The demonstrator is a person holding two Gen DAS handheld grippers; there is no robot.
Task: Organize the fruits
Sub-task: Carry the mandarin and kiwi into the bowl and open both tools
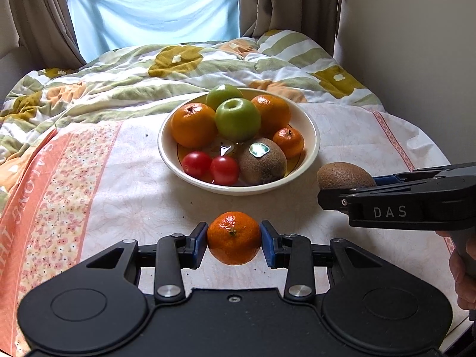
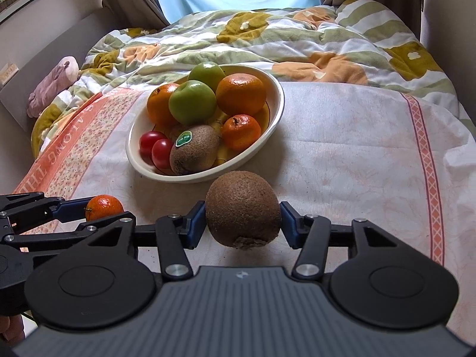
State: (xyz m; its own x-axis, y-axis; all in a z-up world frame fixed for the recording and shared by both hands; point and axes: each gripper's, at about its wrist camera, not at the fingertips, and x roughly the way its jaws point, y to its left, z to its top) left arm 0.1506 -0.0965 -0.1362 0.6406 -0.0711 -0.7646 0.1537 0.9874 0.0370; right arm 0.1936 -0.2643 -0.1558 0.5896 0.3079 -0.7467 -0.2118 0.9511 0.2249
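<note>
Left wrist view: left gripper pinches a mandarin above the tablecloth, near the bowl.
Risk: round peel may slip; the crowded bowl may shed fruit.
Right wrist view: right gripper clamps a kiwi before the bowl's near rim.

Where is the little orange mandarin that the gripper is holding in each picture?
Left wrist view: the small orange mandarin sits low in the centre, pinched in the left gripper.
Right wrist view: it shows at the lower left, partly hidden by that gripper.
Shared landmark: the cream ceramic fruit bowl behind it.
</note>
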